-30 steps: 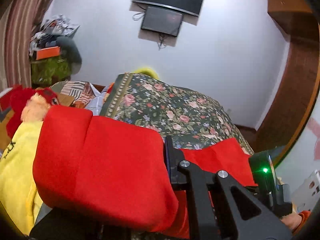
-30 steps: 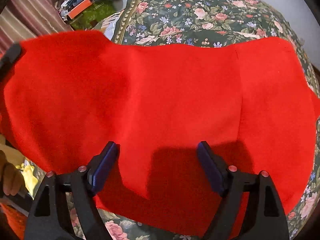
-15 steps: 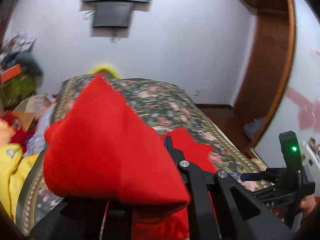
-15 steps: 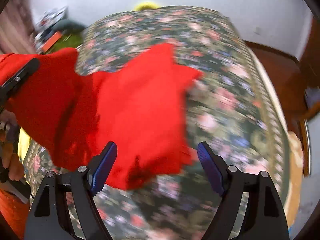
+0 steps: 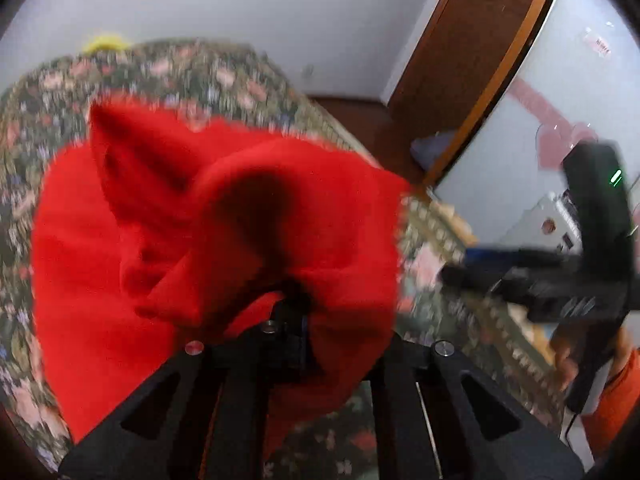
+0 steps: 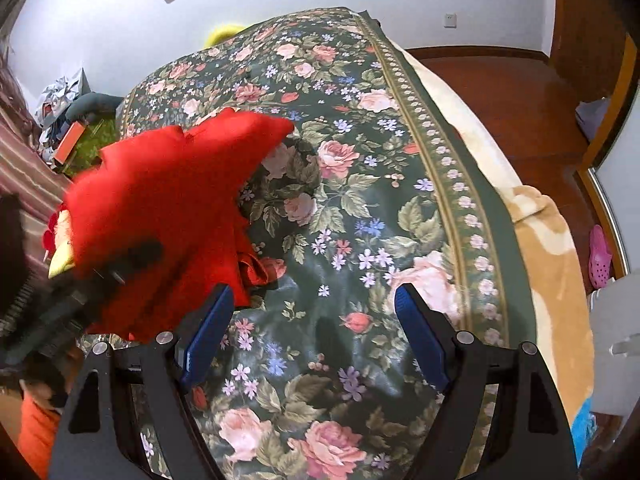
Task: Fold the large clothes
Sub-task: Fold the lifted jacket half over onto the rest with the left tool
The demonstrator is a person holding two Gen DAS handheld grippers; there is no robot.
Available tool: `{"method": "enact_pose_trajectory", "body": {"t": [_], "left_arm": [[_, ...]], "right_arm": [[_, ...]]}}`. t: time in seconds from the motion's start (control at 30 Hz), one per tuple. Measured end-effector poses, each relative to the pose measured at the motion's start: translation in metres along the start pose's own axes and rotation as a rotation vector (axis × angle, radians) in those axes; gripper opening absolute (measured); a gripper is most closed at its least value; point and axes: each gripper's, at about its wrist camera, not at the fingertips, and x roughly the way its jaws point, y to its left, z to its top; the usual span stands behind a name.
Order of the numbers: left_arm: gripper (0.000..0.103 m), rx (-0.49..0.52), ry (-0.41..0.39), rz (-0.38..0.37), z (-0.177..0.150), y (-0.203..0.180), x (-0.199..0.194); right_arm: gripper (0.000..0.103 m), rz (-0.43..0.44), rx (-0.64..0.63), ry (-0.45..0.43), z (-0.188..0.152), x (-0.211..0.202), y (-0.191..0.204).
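Note:
A large red garment [image 5: 224,232] hangs bunched from my left gripper [image 5: 296,332], which is shut on its cloth, above the floral bedspread [image 5: 224,76]. In the right wrist view the garment [image 6: 168,200] is lifted at the left, over the bedspread [image 6: 360,200]. My right gripper [image 6: 316,332] is open and empty, above the bedspread, to the right of the garment. The right gripper shows blurred at the right of the left wrist view [image 5: 560,276].
The bed's right edge shows a beige blanket [image 6: 552,240] and the wooden floor [image 6: 500,92] beyond. A cluttered pile [image 6: 68,120] stands by the bed's far left. A white wall and a wooden wardrobe [image 5: 472,52] lie behind.
The red garment was spread wide under the right gripper; my left gripper has lifted it and swung it right, bunching it. The right gripper now faces bare bedspread.

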Motion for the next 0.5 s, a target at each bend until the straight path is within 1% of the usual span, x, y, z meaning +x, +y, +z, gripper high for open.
{"method": "enact_pose_trajectory", "body": {"t": [0.1,0.17,0.2,0.23,0.3,0.37,0.43,0.47,0.5], "left_arm": [[0.007,-0.003,0.028,0.011,-0.010,0.004,0.002],[0.007,-0.006,0.017,0.011,-0.011,0.003,-0.003],[0.010,-0.006,0.013,0.013,-0.011,0.002,-0.006],[0.013,-0.004,0.017,0.017,-0.010,-0.001,-0.010],[0.032,0.012,0.027,0.011,-0.010,-0.009,-0.015],[0.041,0.045,0.012,0.013,-0.013,-0.016,-0.025],[0.043,0.103,-0.026,0.034,-0.018,-0.027,-0.044],[0.045,0.130,-0.045,0.052,-0.019,-0.031,-0.054],[0.051,0.145,-0.055,0.068,-0.023,-0.033,-0.060]], "right_arm": [[0.080,0.006,0.004,-0.005,0.000,-0.005,0.000],[0.080,0.009,0.002,-0.014,-0.002,-0.010,0.002],[0.080,0.012,-0.001,-0.019,-0.002,-0.012,0.004],[0.080,0.016,-0.006,-0.027,-0.002,-0.016,0.006],[0.080,0.020,-0.011,-0.038,-0.001,-0.020,0.010],[0.080,0.028,-0.022,-0.054,0.001,-0.027,0.016],[0.080,0.035,-0.036,-0.068,0.002,-0.033,0.023],[0.080,0.040,-0.048,-0.075,0.002,-0.036,0.028],[0.080,0.043,-0.057,-0.079,0.001,-0.038,0.032]]}}
